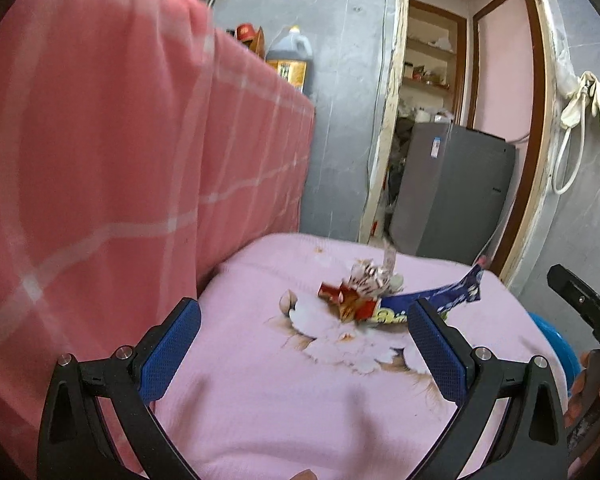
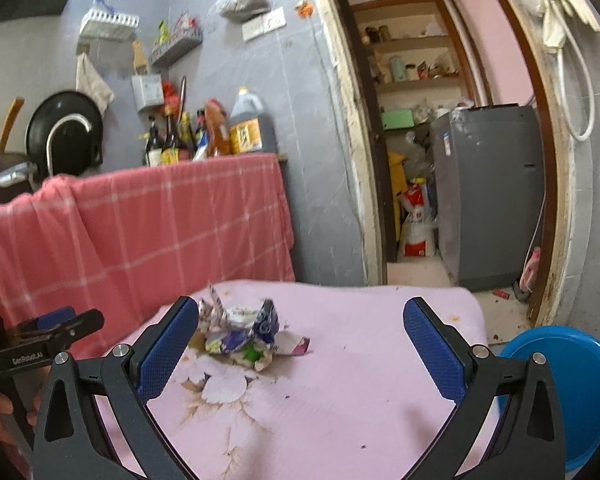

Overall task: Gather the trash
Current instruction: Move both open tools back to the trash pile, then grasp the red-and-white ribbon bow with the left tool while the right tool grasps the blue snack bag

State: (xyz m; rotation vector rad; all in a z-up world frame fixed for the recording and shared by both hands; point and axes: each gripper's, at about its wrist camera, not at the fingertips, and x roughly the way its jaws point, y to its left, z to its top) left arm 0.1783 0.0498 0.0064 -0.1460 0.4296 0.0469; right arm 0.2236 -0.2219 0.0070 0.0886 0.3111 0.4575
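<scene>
**A:** What do you see from your side?

**B:** Both tools are wide apart and hold nothing. My left tool (image 1: 304, 344) and my right tool (image 2: 302, 346) hang above the pink cloth (image 2: 340, 400) on the worktop. The trash (image 2: 244, 334) lies in a small heap in the middle of the cloth, near the far edge: crumpled wrappers, one red (image 1: 346, 300), one blue (image 1: 432, 294). The blue bin (image 2: 568, 392) stands low on the right, beside the worktop.

**A:** What could go wrong?

**B:** I think the wrappers are light and loose, so a grip on one piece may leave the others behind or push them off the far edge. The cloth is soft; if I come too low, a finger may pinch it and drag everything with it. The two tools are near each other, so they may collide if both go to the heap. Small crumbs (image 2: 364, 447) on the cloth are probably too fine for these fingers.

**A:** Any writing?

**B:** On the left tool, seen from the right camera, I read "GenRobot.AI" (image 2: 27, 358). The blue wrapper has yellow letters, but they are half hidden and I cannot read them. The bottle (image 2: 249, 126) labels are too blurred.
</scene>
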